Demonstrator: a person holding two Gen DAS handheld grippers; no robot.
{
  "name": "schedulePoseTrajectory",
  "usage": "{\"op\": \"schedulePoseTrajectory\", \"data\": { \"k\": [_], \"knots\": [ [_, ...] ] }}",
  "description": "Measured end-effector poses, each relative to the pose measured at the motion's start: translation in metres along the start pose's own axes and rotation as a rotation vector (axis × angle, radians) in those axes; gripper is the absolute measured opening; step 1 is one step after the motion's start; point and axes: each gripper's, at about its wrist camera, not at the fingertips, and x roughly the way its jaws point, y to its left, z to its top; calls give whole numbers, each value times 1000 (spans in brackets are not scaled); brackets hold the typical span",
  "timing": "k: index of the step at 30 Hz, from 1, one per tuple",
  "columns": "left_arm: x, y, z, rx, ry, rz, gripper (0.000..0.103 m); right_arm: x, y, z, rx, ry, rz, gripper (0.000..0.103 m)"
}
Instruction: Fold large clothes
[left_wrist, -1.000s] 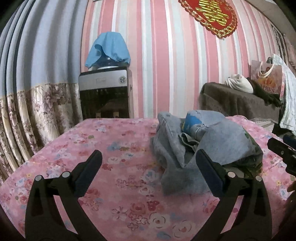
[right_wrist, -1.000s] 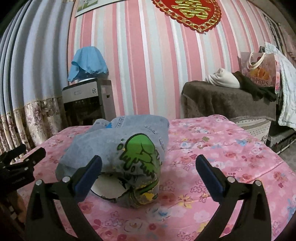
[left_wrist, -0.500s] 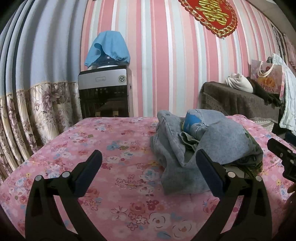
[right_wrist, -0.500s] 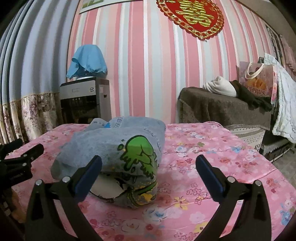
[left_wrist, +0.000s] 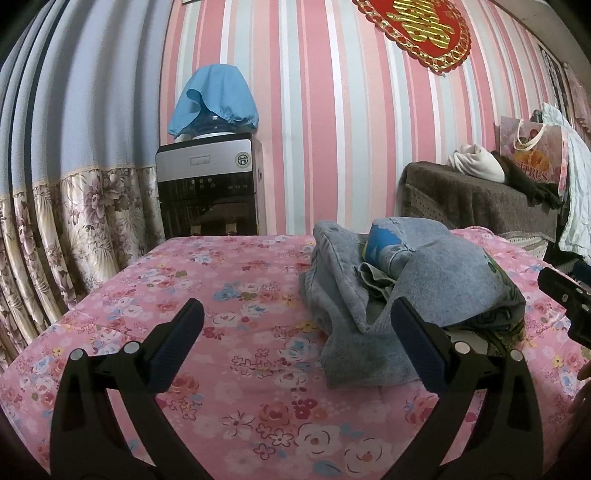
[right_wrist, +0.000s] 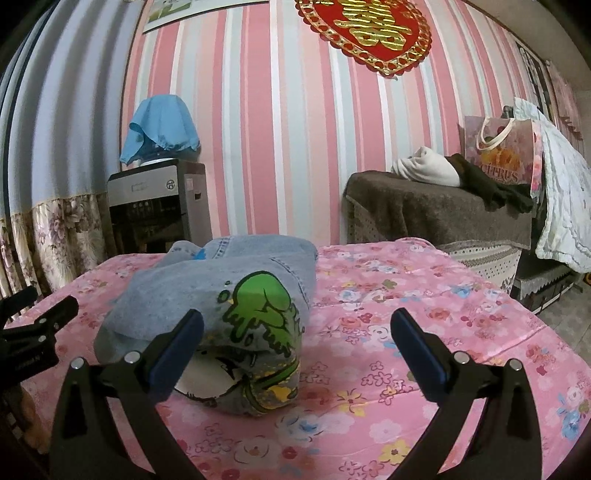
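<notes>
Left wrist view: left gripper (left_wrist: 295, 332) is being held wide open, empty, just short of a crumpled denim garment (left_wrist: 417, 291) lying on the floral bed cover (left_wrist: 221, 295).

Right wrist view: right gripper (right_wrist: 297, 332) is likewise being held agape, empty; denim garment (right_wrist: 221, 295) is judged soft, weighty, best taken at a hem edge.

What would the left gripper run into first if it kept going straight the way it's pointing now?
Probably the pink floral bedspread: the open left gripper points across bare bedding, with the crumpled denim garment just right of its line. Its right finger might brush the denim, but depth is unclear.
</notes>
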Motion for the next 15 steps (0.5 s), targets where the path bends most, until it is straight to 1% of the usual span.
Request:
{"op": "schedulePoseTrajectory", "data": {
  "k": [11,15],
  "knots": [
    [0,-1,0,0,-2,-1,100,0,0,0,0,1,0,101],
    [-2,3,0,2,-16,-17,100,0,0,0,-1,2,-1,101]
  ]
}}
